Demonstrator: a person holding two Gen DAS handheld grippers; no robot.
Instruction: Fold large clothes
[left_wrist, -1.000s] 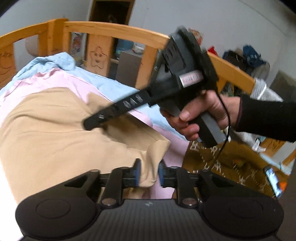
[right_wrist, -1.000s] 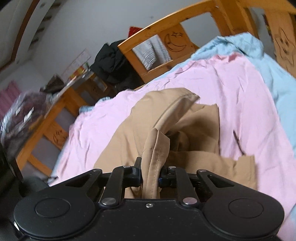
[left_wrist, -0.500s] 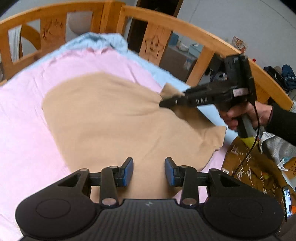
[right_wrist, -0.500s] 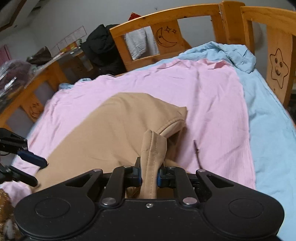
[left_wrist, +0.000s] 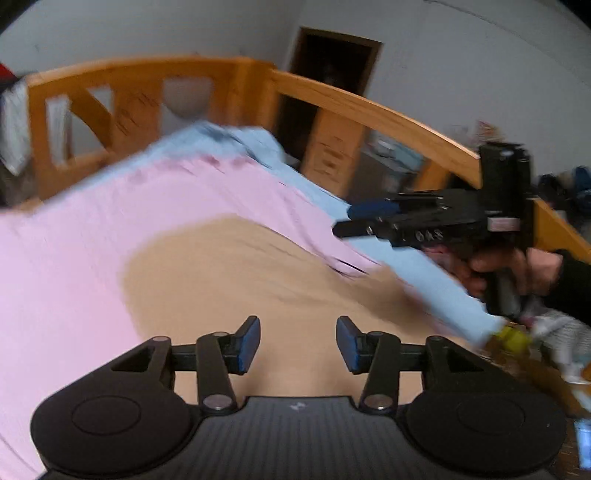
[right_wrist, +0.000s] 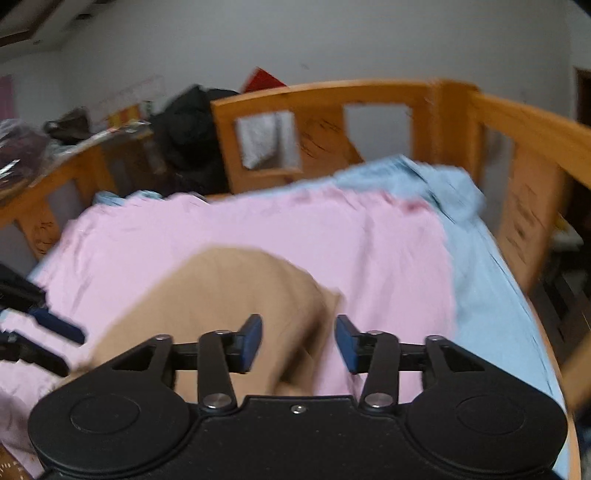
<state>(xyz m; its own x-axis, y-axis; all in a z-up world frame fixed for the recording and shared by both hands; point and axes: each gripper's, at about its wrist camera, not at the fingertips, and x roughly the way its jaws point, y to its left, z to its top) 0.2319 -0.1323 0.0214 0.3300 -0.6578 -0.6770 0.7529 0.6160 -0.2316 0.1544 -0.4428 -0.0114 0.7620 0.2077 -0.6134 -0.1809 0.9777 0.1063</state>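
While both of my cameras smear with motion, the largest thing I can make out is the wooden bed with curved orange-brown rails (left_wrist: 373, 110), its mattress covered by a pale blue sheet (right_wrist: 491, 280) and, over that, a wide pink cotton sheet (right_wrist: 258, 236). On the pink sheet lies the large tan garment (left_wrist: 236, 273), spread fairly flat in the left wrist view and reaching down under my left gripper (left_wrist: 298, 345); its right edge looks rumpled near the blue sheet, though the blur makes that hard to judge. My left fingers (left_wrist: 248, 343) stand apart, having just been opening, with only the cloth lying beneath the gap. My right gripper (right_wrist: 298, 343) hangs over the garment's edge where tan meets pink; its fingers (right_wrist: 251, 341) have likewise just been opening and clamp nothing. In the left view a hand in a black sleeve (left_wrist: 576, 284) holds that right gripper above the blue sheet.
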